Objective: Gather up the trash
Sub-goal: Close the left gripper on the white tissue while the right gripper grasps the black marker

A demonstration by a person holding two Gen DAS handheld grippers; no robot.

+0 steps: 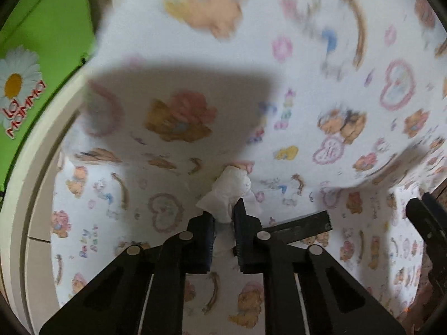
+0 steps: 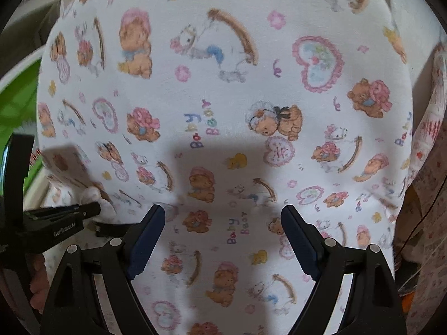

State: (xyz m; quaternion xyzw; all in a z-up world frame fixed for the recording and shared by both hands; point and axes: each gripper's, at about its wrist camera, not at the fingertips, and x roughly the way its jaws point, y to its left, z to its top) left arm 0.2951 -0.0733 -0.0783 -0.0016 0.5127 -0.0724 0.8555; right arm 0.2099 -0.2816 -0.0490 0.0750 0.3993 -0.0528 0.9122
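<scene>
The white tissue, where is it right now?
In the left wrist view the tissue sits at centre, pinched in the left gripper over the teddy-print sheet.

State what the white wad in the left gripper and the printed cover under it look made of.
White wad: likely tissue paper, matte, with soft crumpled folds and ragged edges. Printed cover: seemingly woven cotton-like fabric, matte, with a slightly fuzzy teddy-bear print; exact fibre unclear.
</scene>
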